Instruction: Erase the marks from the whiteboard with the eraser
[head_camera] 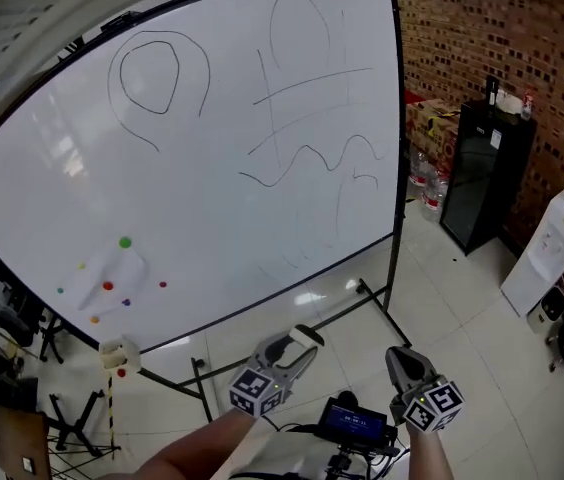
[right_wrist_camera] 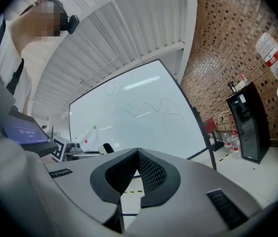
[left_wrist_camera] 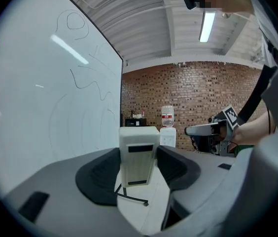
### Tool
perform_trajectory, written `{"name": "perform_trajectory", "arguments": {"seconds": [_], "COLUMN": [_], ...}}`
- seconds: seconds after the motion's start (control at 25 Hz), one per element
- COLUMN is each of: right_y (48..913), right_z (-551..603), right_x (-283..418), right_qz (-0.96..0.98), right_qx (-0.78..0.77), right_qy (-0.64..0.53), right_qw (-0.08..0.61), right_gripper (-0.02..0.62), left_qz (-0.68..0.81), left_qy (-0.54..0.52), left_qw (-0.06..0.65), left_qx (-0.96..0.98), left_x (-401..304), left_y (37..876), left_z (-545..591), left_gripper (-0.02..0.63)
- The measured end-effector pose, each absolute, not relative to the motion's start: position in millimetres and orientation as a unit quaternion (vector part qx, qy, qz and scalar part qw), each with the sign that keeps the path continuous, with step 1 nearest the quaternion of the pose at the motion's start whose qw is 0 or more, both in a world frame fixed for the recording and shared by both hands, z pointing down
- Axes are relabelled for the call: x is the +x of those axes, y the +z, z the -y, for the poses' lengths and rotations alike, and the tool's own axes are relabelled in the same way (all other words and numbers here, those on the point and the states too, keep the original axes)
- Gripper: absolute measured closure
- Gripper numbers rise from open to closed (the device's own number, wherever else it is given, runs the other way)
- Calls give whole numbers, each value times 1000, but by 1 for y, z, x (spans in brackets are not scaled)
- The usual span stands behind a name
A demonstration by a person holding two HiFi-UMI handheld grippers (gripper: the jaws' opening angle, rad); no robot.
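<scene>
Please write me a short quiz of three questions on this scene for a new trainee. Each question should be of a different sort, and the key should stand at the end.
1. True or false: the left gripper holds the eraser between its jaws.
2. Choose one. The right gripper is: A) shut on a marker; B) shut with nothing between its jaws; C) wide open.
3. Fill the gap with "touching" or "apart from": the eraser is ___ the whiteboard, which carries black lines.

Key: 1 true; 2 B; 3 apart from.
</scene>
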State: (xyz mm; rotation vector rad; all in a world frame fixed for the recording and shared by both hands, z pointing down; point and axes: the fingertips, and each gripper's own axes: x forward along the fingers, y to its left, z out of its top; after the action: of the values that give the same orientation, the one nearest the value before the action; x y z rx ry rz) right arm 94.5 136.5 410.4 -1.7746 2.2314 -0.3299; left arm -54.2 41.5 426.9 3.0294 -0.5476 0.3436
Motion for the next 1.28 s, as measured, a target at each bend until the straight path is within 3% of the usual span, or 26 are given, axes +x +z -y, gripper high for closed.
{"name": "perform_trajectory", "arguments": {"seconds": [0.4, 0.68, 0.92, 1.28], "right_y": [385, 350, 353, 334], "right_z": [-115, -66, 2, 128], "right_x": [243, 304, 313, 250], "right_qz": [-712, -697, -718, -805], "right_qx": [-691, -709, -685, -584], "right_qy": [-78, -38, -46, -40], "right_qw": [98, 102, 116, 100], "right_gripper": [577, 577, 577, 577], "left_qz": [64, 42, 95, 184], "left_qy": [66, 56, 101, 53], "left_qw": [6, -39, -110, -72], "left_qx": [996, 997, 984, 979], "left_x": [141, 228, 231, 127], "left_y": [409, 368, 375, 347], "left_z": [8, 58, 106, 192], "left_gripper": [342, 341, 342, 344]}}
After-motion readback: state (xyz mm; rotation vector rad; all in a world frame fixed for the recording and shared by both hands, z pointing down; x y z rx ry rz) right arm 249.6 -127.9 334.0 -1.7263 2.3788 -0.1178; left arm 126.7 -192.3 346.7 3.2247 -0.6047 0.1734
